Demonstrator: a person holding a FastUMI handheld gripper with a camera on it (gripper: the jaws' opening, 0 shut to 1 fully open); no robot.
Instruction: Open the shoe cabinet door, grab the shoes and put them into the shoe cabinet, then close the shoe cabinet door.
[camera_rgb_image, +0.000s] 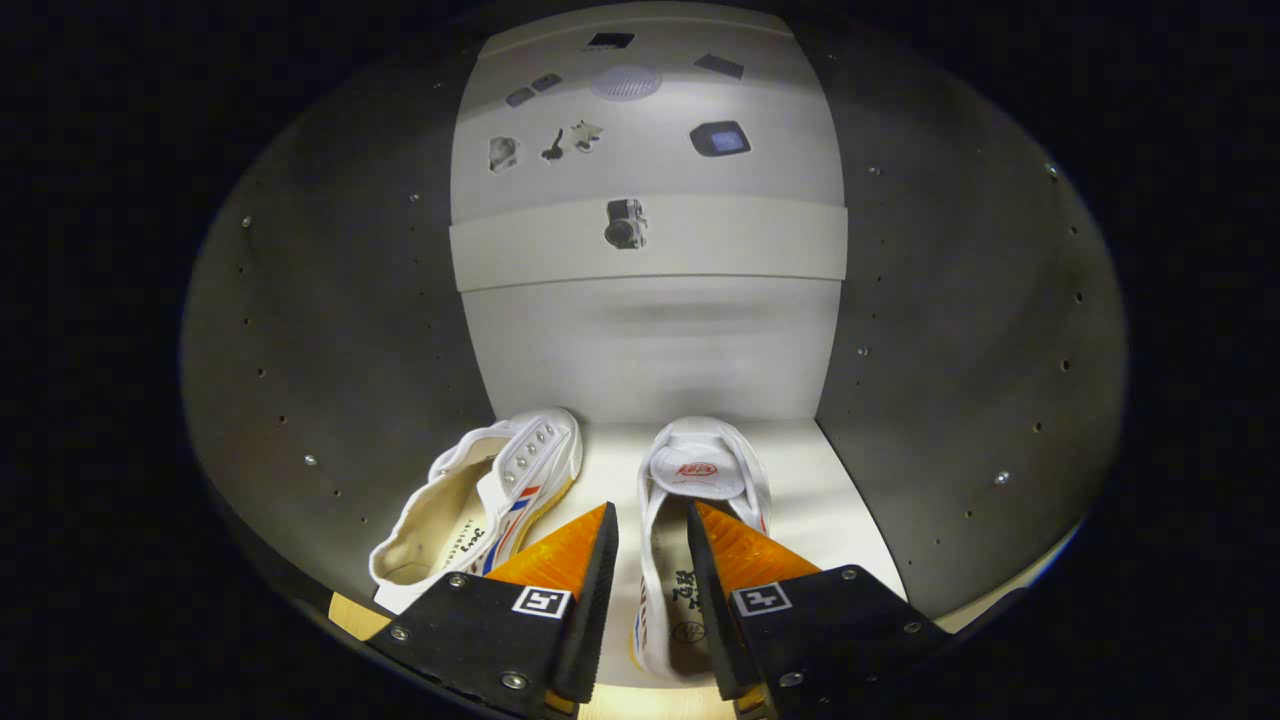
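Cabinet door: already open, judging by the clear look straight into the shoe cabinet (330, 330); door itself not made out.
Cabinet interior: grey side walls dotted with peg holes at 9 and 3 o'clock, pale floor panel (820, 500) running back to a light rear wall at 12 o'clock.
Left shoe (480, 505): lay on the cabinet floor at about 10 o'clock from the tool tips, tipped onto its side against the left wall, opening turned toward the camera, toe pointing deeper in.
Right shoe (700, 480): sat upright on the floor panel, heel end between the fingers, tongue and toe reaching on toward 12 o'clock just beyond the tips.
Tool (650, 525): partly open, a moderate gap between the fingers; the right shoe's heel section filled that gap.
Contact: could not tell whether either finger pressed on the shoe's sides; looked more like a loose straddle than a firm pinch, taken as a judgement only.
Done so far: door opened, both shoes inside the compartment, as far as visible.
In hand: most likely the placing of the second shoe, with the fingers at or near the point of letting go.
Left to do: free the tool from the right shoe, back out toward 6 o'clock, then shut the door.
Progress: well past halfway, closing step not yet done.
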